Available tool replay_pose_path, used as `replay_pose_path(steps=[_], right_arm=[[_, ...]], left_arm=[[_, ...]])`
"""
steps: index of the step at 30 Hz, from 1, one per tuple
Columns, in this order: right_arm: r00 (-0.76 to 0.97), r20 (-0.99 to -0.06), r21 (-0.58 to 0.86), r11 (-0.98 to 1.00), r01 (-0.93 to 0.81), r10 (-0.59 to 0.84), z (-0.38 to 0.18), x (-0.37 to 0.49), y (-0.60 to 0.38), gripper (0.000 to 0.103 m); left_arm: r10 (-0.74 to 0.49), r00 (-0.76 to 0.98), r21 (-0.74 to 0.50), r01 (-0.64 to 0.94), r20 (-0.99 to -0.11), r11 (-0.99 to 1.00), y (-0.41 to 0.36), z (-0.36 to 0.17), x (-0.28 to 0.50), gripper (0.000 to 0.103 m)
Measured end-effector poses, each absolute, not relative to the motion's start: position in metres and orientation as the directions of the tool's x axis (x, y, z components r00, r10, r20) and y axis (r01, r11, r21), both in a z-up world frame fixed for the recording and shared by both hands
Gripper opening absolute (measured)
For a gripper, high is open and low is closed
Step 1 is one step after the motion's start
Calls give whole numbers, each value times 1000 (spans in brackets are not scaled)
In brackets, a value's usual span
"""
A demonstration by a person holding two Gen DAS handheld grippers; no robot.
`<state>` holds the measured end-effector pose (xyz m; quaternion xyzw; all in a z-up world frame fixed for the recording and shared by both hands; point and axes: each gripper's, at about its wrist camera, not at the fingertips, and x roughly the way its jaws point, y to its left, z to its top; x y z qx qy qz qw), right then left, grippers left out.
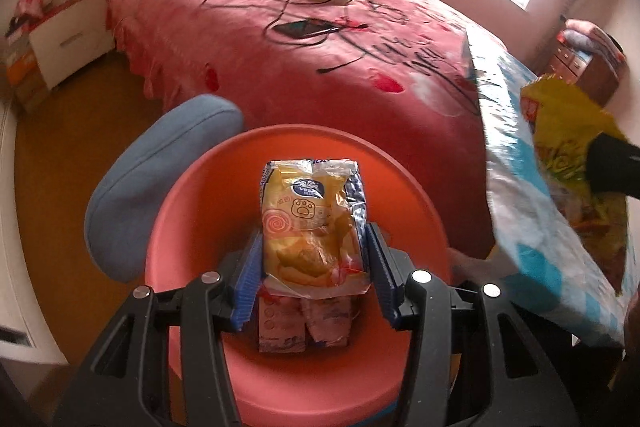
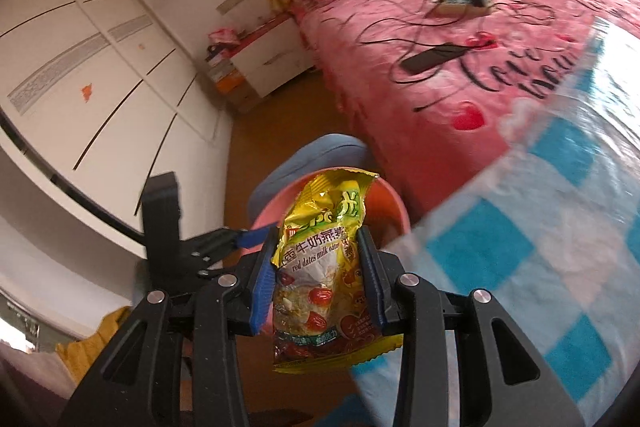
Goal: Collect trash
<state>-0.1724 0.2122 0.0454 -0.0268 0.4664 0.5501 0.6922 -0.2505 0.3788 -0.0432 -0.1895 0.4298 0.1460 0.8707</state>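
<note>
Left gripper (image 1: pixel 314 263): clamped across the lower sides of a clear pastry wrapper (image 1: pixel 314 223), held directly over the orange bin (image 1: pixel 192 211).
Right gripper (image 2: pixel 318 275): clamped mid-height on a yellow oatmeal packet (image 2: pixel 324 267); bin rim (image 2: pixel 394 207) just beyond.
Handling: both look light, crinkly, slippery film; pinch flat across the width.
Hidden: bin floor mostly covered by wrappers (image 1: pixel 304 323); bin depth unclear; checked-cloth surface (image 2: pixel 520 247) blurred.

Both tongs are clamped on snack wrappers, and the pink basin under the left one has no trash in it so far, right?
Not quite. The left wrist view shows the pink basin already holds wrappers, lying under the left tongs and their yellow bread wrapper. Otherwise correct: the right tongs clamp the oatmeal packet.
</note>
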Motion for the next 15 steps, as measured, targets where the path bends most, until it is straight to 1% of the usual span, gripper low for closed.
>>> replay_pose_path(steps=[2, 4, 5, 6, 7, 9, 12, 15], right_arm=[[-56, -679, 478, 383, -790, 732, 43, -177, 226, 42], [-85, -681, 490, 366, -791, 728, 40, -178, 235, 47], [-81, -682, 485, 367, -794, 727, 38, -180, 238, 57], [-66, -687, 477, 380, -792, 724, 38, -181, 239, 71], [-62, -685, 479, 383, -790, 726, 37, -181, 239, 73], [-46, -678, 481, 395, -783, 734, 38, -180, 234, 77], [30, -685, 442, 448, -777, 728, 42, -175, 220, 82], [101, -687, 412, 501, -761, 719, 43, -168, 201, 85]], left_arm=[[101, 576, -198, -433, -811, 879, 384, -49, -252, 52], [119, 560, -189, -461, -820, 867, 390, -54, -254, 59], [122, 555, -193, -476, -823, 858, 394, -56, -255, 64], [127, 553, -200, -492, -823, 848, 397, -58, -257, 69], [135, 553, -204, -508, -822, 837, 401, -58, -259, 71], [152, 561, -207, -524, -814, 826, 406, -56, -262, 79], [176, 574, -199, -530, -799, 825, 410, -50, -264, 85], [215, 575, -162, -533, -790, 831, 409, -42, -260, 89]])
